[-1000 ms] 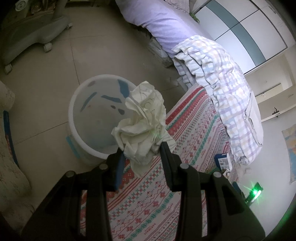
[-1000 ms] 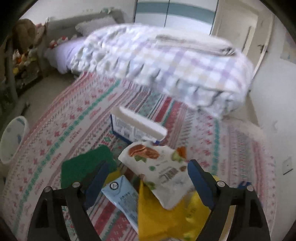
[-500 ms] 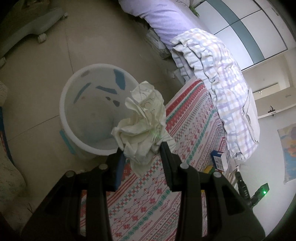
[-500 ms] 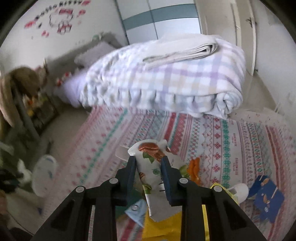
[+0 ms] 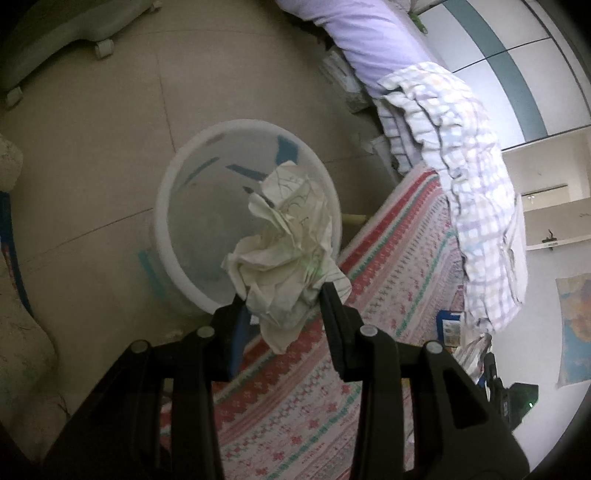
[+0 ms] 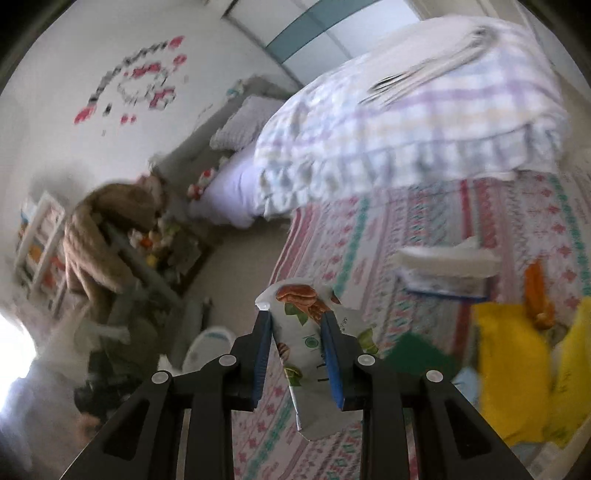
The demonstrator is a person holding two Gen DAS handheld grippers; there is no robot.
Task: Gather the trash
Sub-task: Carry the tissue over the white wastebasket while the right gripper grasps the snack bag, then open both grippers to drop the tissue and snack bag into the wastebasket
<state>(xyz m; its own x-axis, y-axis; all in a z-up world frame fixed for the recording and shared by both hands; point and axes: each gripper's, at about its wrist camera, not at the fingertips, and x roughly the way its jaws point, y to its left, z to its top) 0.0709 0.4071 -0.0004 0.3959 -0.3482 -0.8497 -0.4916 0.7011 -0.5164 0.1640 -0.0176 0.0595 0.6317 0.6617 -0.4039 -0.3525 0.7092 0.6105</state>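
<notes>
Two grippers, both loaded. Left gripper (image 5: 282,299) is clenched on a crumpled paper ball (image 5: 288,251), cream-white with faint pen lines, pinched at its lower part between the black fingers; most of the wad sticks out past the tips. Paper hangs above the near-right rim of a white bin (image 5: 177,258) that stands on the beige tiled floor (image 5: 92,166); bin is translucent white with blue marks on its inner wall, contents hard to make out. Bin sits just beside the edge of a red, green and white patterned rug (image 5: 388,266). Checked quilt (image 5: 461,177) lies heaped further right, lilac bedding (image 5: 369,40) beyond it. Grey wheeled base (image 5: 74,33) at top left on the floor.

Right gripper (image 6: 295,321) is clamped on a white snack packet (image 6: 306,332) printed with brown nuts and green leaves, blue-padded fingers pressing both sides; packet stands roughly upright, lower end trailing below the tips, lifted off the rug. Right view is motion-blurred. On the rug to the right: a box with an open white flap (image 6: 443,273), a yellow bag (image 6: 513,373), a green flat piece (image 6: 417,350) and something orange (image 6: 535,291), type unclear. Same white bin shows small at lower left of the right view, well apart from the packet. Brown plush toy (image 6: 99,236) leans on a cluttered shelf at left
</notes>
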